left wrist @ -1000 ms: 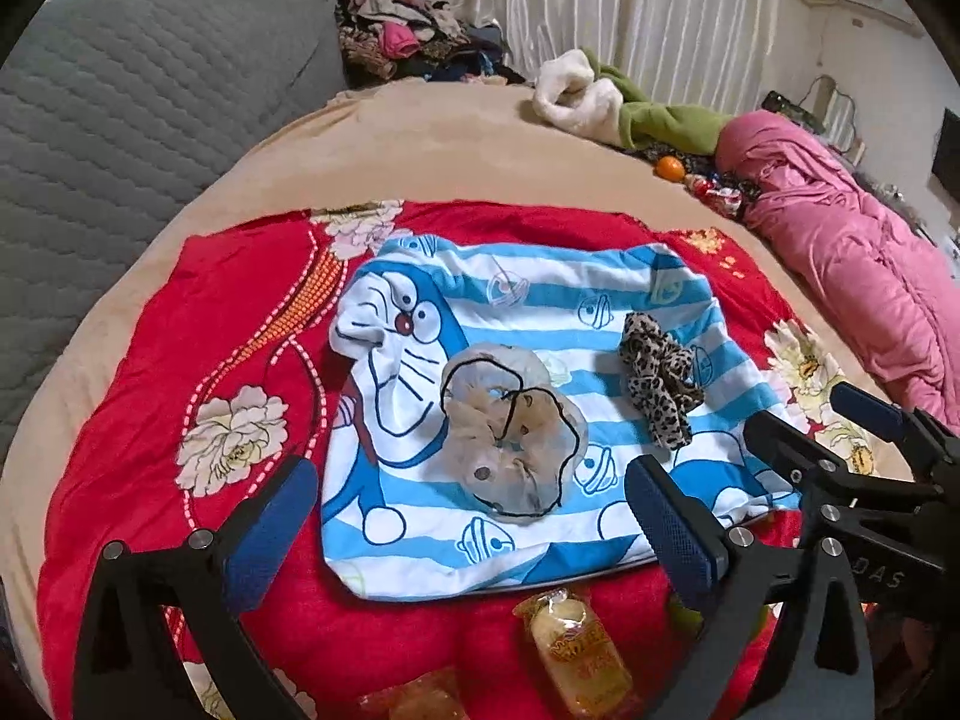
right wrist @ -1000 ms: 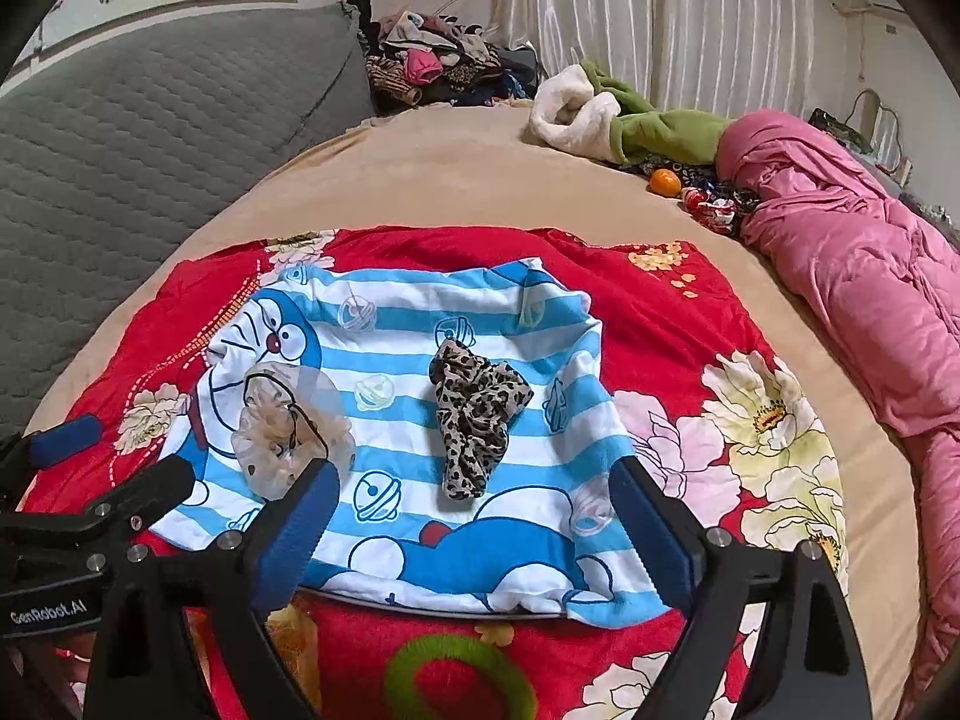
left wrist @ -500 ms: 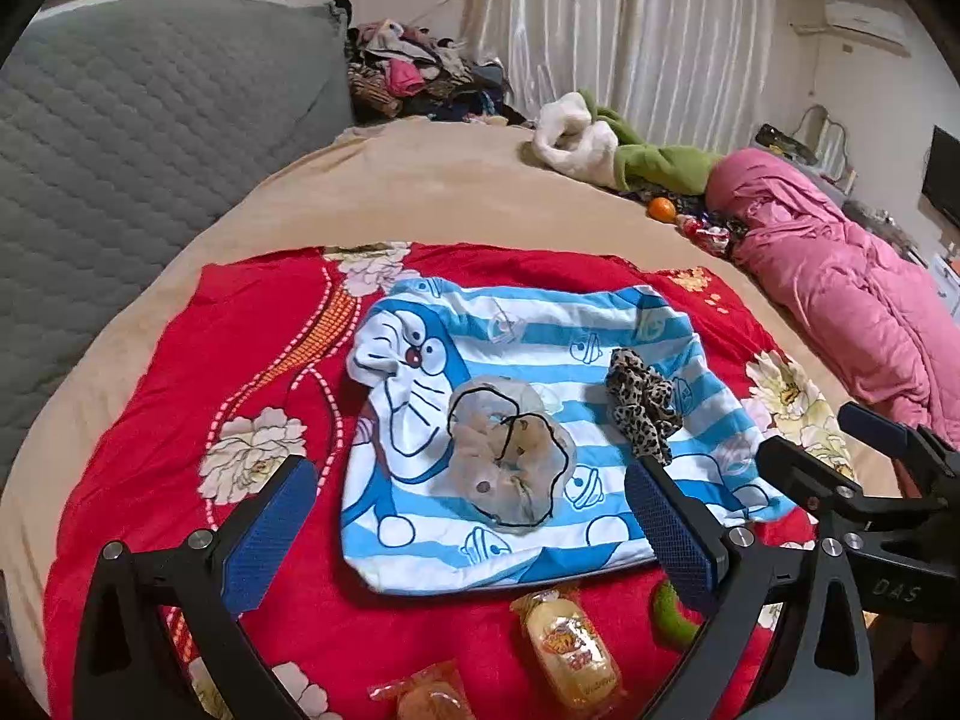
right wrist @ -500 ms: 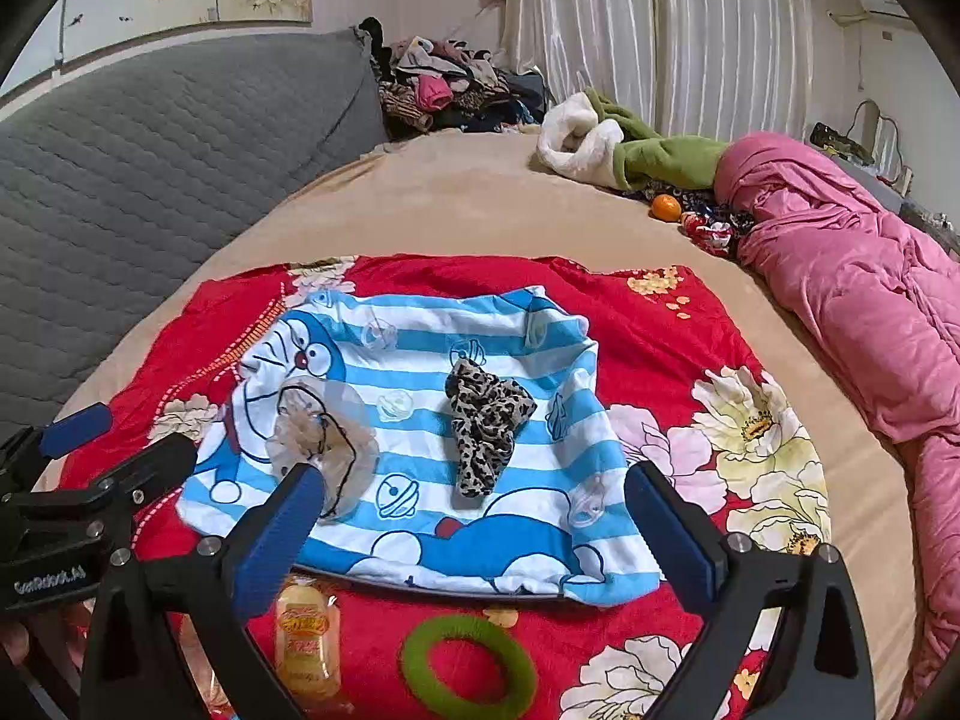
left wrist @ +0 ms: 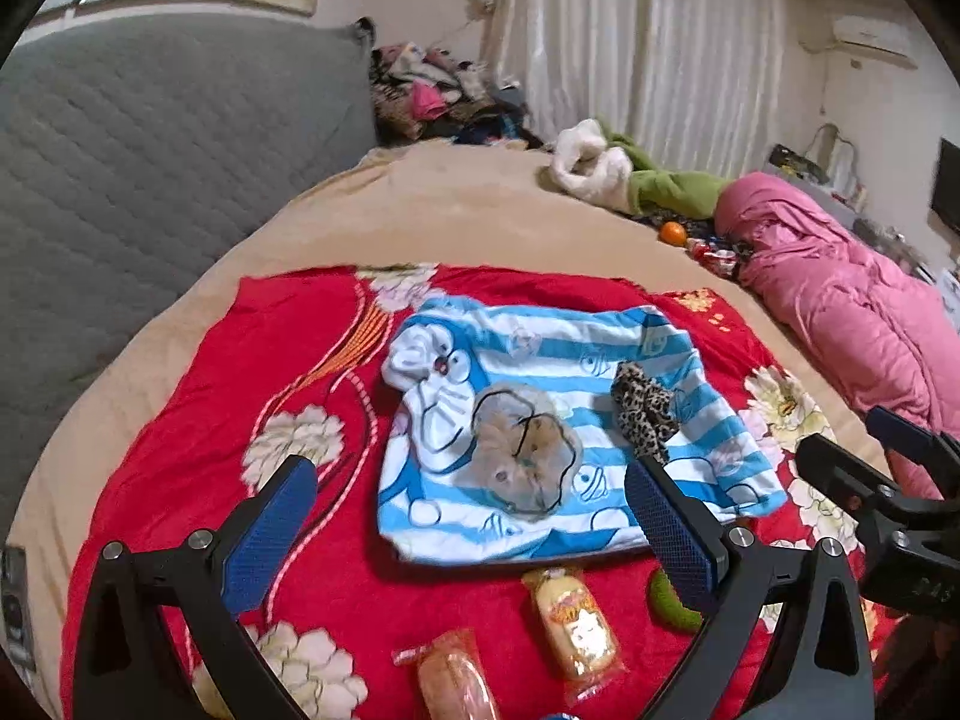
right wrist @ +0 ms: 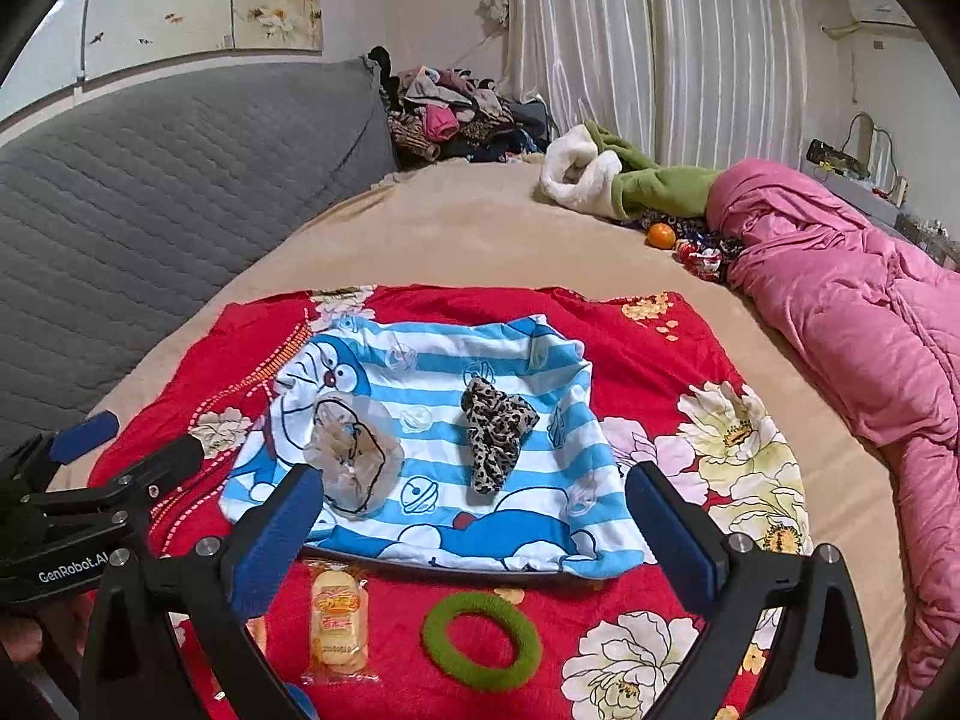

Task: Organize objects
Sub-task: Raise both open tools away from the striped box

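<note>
Surroundings: a red floral blanket [right wrist: 654,360] covers the tan bed [right wrist: 480,228]; a pink quilt [right wrist: 852,312] lies far right of the jaws.
Near jaws: a wrapped yellow snack cake [right wrist: 337,612] and green fuzzy ring [right wrist: 480,639] lie below them.
Task things: beyond the jaws, a sheer beige scrunchie [right wrist: 354,459] and leopard-print scrunchie [right wrist: 495,429] rest apart on a blue-striped cartoon cloth [right wrist: 420,372].
Left gripper [left wrist: 474,516]: jaws apart, empty.
Right gripper [right wrist: 474,516]: jaws wide apart after just opening, empty.
</note>
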Demonstrator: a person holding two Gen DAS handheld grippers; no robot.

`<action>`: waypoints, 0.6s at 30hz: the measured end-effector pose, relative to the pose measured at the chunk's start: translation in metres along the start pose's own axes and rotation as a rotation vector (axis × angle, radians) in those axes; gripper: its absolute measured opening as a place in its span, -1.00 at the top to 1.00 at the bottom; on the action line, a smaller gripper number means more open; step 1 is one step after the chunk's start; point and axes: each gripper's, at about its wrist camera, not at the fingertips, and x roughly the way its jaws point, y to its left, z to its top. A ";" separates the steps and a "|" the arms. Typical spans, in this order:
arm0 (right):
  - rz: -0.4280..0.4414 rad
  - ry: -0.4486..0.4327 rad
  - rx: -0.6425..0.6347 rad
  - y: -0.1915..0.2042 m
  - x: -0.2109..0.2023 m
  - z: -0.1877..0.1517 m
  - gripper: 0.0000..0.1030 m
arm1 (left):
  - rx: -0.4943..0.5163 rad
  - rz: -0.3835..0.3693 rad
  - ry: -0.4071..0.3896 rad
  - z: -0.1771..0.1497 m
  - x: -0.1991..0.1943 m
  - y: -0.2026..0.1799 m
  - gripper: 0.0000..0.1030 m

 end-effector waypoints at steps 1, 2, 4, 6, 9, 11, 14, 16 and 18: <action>0.001 -0.004 0.001 0.000 -0.003 0.000 -0.98 | -0.002 -0.010 -0.002 -0.001 -0.003 0.001 -0.98; 0.000 -0.010 0.003 0.001 -0.007 0.000 -0.98 | 0.001 -0.009 -0.008 -0.002 -0.007 0.001 -0.98; 0.001 -0.015 0.001 0.003 -0.013 0.000 -0.98 | 0.010 0.002 -0.028 -0.003 -0.016 0.000 -0.98; 0.000 -0.023 -0.002 0.004 -0.019 0.000 -0.98 | 0.005 -0.001 -0.033 -0.003 -0.023 0.001 -0.98; 0.003 -0.033 -0.007 0.007 -0.028 -0.001 -0.98 | -0.012 -0.010 -0.039 -0.002 -0.033 0.002 -0.98; -0.004 -0.040 -0.011 0.008 -0.034 -0.001 -0.98 | -0.014 -0.019 -0.044 -0.002 -0.040 0.001 -0.98; -0.002 -0.048 -0.010 0.009 -0.043 -0.002 -0.98 | -0.005 -0.012 -0.053 -0.002 -0.050 -0.001 -0.98; -0.002 -0.061 -0.009 0.009 -0.050 -0.002 -0.98 | -0.002 -0.003 -0.054 -0.003 -0.056 -0.002 -0.98; -0.001 -0.071 -0.009 0.010 -0.058 -0.002 -0.98 | -0.017 0.010 -0.051 -0.003 -0.061 -0.001 -0.98</action>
